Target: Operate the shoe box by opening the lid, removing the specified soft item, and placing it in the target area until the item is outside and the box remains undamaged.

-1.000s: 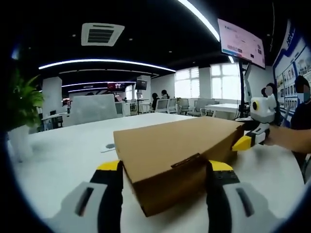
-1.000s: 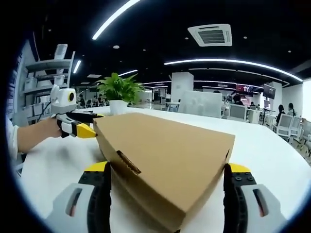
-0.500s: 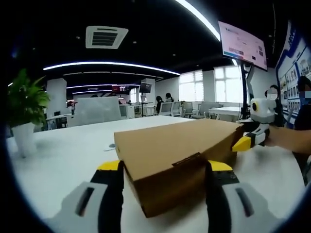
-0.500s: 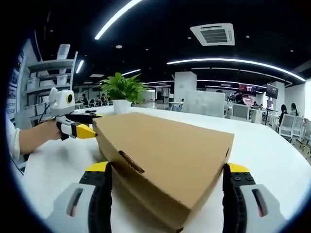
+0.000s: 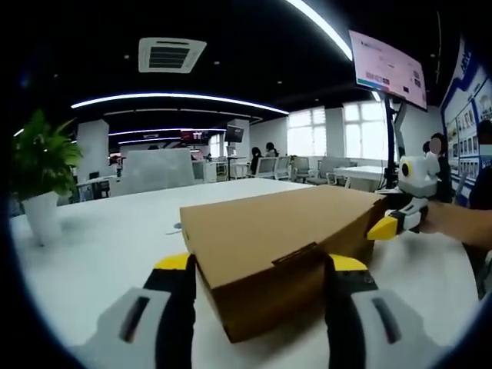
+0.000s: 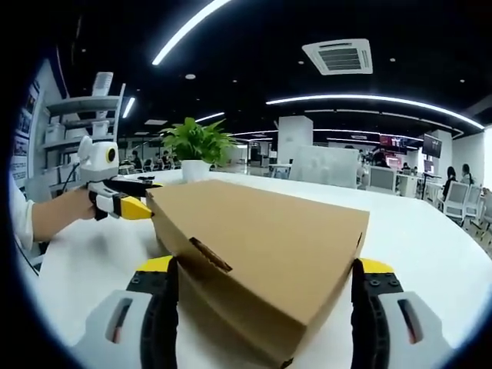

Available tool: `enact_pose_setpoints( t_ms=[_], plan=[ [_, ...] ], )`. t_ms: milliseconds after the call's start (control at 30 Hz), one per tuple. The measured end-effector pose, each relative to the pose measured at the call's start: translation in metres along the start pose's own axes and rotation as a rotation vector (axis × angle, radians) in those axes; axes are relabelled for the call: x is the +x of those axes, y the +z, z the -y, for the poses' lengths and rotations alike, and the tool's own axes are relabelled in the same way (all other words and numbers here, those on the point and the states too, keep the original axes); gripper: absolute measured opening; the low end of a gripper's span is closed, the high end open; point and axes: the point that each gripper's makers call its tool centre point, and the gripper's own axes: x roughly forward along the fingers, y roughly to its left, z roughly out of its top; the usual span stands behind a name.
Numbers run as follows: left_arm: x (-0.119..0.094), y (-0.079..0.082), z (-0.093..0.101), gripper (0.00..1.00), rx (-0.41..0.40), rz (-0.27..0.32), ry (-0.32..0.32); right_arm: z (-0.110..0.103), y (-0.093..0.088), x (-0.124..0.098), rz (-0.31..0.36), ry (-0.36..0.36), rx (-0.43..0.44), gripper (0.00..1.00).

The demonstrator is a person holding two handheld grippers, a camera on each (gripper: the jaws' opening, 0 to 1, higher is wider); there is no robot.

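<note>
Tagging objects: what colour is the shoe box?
Plain brown cardboard shoe box, clearest in the right gripper view.

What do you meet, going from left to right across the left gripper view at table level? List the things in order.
potted plant → shoe box → right gripper → the person's hand
</note>
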Motion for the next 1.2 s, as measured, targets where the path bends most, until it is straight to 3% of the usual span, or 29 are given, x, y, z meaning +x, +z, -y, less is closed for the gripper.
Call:
enact_pose_setpoints(
  t_ms=[233, 600, 800, 1200],
  plan=[
    [-0.011, -0.002, 0.009, 0.68, -0.002, -0.03, 0.021, -0.005, -0.002, -0.006, -0.002, 0.025, -0.006, 0.95],
    [-0.014, -0.004, 0.012, 0.68, -0.008, -0.009, 0.041, -0.008, -0.002, -0.008, -0.024, 0.043, -0.009, 0.95],
    [-0.015, -0.004, 0.013, 0.68, -0.011, -0.005, 0.043, -0.007, -0.001, -0.009, -0.002, 0.048, -0.01, 0.95],
    [-0.03, -0.007, 0.019, 0.68, -0.026, 0.011, 0.048, -0.014, -0.002, -0.015, -0.02, 0.057, -0.014, 0.95]
  ],
)
